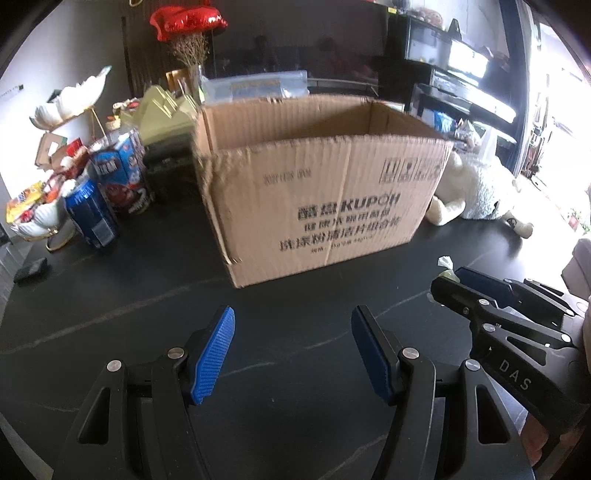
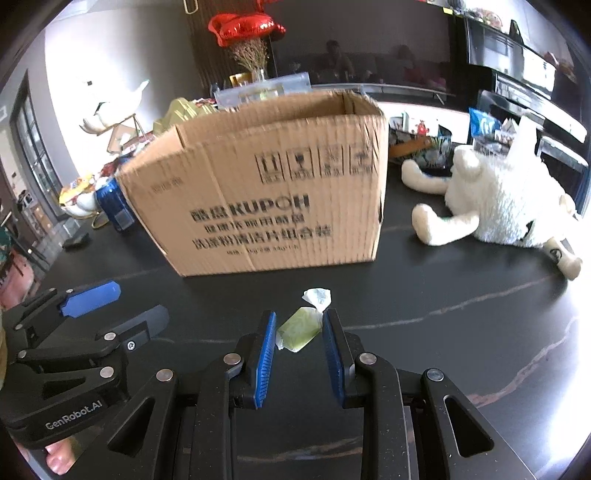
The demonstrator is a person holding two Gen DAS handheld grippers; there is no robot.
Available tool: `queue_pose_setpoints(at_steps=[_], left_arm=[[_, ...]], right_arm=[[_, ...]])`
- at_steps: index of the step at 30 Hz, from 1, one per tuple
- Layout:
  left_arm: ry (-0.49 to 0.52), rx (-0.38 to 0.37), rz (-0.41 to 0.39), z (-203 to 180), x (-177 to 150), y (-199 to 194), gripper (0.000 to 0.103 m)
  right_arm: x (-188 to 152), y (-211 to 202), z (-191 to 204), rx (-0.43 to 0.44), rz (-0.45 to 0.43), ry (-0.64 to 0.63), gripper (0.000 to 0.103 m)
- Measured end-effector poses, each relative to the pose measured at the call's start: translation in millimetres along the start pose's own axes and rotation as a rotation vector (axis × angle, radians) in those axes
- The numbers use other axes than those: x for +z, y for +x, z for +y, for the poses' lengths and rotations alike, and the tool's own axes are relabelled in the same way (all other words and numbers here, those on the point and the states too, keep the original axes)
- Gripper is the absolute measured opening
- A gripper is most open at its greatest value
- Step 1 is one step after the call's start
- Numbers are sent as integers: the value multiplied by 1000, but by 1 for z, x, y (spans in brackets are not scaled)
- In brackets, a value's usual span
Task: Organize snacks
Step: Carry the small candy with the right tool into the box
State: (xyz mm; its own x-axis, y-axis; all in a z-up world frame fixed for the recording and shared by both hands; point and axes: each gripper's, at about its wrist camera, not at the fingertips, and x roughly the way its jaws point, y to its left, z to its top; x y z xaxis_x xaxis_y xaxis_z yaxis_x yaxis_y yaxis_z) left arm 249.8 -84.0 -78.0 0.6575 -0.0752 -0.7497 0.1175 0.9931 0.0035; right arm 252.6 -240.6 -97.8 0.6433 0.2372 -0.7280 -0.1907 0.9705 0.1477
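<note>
Dark stone with pale veins makes up the surface [image 1: 147, 295] I am working over, and behind it I see a grey wall, a black shelving unit and bright window glare on the right. A cardboard box [image 1: 317, 184] stands open-topped in the middle, printed "KUPOH" above rows of Chinese characters, with 4 handling symbols near its upper right corner. Right of it lies a white plush toy [image 2: 498, 206] on its side. Left of the box I see a blue carton [image 1: 125, 173], a blue can [image 1: 92, 214] and a white dish heaped with wrapped snacks [image 1: 29, 210]. Red foil balloons [image 1: 188, 18] hang at the back.

My left gripper [image 1: 291, 354] has its fingers apart with nothing between them; from the right wrist view its body reads "GenRobot.AI". My right gripper [image 2: 299, 354], marked "DAS" in the left view, has its fingers pressed on a green candy in a clear twisted wrapper [image 2: 299, 328], in front of the box.
</note>
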Motion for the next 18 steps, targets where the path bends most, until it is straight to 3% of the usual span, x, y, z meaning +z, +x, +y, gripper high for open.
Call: queue_pose_setpoints(at_steps=[18], left_arm=[[31, 18, -130, 15, 36, -70, 67]], right_arm=[[36, -58, 26, 2, -127, -13, 28]])
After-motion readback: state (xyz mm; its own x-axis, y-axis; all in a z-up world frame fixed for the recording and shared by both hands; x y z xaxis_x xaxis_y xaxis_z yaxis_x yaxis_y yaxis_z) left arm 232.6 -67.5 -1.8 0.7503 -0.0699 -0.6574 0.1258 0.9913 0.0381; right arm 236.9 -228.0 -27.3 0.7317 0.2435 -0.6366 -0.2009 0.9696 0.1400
